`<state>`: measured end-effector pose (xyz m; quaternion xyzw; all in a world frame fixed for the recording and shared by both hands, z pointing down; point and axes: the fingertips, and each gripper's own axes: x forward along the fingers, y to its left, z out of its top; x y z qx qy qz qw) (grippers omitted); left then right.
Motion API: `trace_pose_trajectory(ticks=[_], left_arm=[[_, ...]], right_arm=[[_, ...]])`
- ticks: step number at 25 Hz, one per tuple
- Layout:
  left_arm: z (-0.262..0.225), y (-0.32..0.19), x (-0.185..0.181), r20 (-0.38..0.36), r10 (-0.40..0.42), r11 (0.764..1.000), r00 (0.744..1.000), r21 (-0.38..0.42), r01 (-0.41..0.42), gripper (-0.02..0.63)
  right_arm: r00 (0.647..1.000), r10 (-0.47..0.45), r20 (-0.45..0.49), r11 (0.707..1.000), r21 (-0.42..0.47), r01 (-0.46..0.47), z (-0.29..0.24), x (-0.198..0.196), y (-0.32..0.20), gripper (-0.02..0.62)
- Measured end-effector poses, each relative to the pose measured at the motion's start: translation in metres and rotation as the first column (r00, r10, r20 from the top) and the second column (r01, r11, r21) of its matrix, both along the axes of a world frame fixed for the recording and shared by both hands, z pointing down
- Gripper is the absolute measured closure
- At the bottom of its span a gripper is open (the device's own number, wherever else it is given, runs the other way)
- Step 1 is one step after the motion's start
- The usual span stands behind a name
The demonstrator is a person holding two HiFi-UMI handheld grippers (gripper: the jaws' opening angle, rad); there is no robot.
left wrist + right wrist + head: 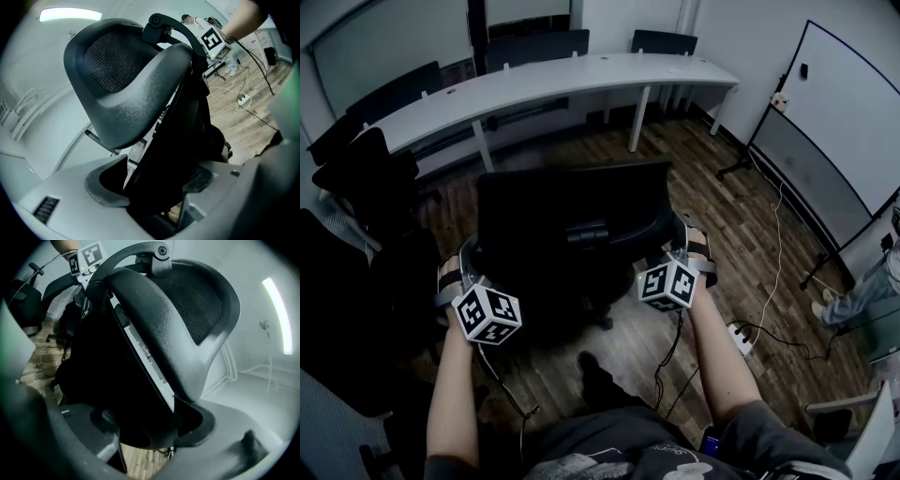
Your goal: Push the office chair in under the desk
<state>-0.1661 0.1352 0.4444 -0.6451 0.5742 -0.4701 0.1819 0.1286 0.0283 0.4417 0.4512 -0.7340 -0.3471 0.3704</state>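
The office chair [572, 220] stands on the wood floor [741, 234], well apart from the curved white desk [581, 80] at 12 o'clock. Its backrest edge at 8 o'clock is straddled by the wide jaws of the left hand-held gripper [154, 185], and the edge at 4 o'clock by those of the right hand-held gripper [157, 423]. A gap seems to be left at the pads, though this cannot be made out surely.

Both edges are best clamped evenly before the chair is rolled straight towards 12 o'clock, so that swivelling is avoided.

No brand can be read. The small label [47, 208] on the left hand-held gripper is too blurred, and only square markers are shown on the cubes [487, 314].
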Motion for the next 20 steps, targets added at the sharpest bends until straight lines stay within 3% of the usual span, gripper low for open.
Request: trace_pose_trajectory(ticks=[11,20], left_arm=[[0.007,-0.054,-0.01,-0.007,-0.009,1.0,1.0,-0.004,0.009,0.298],[0.002,-0.127,-0.017,0.005,-0.013,1.0,1.0,-0.018,0.013,0.31]], right_arm=[[1.0,0.016,-0.007,1.0,-0.02,-0.016,0.006,-0.009,-0.051,0.29],[1.0,-0.007,-0.009,1.0,-0.027,0.007,0.0,-0.019,-0.131,0.29]])
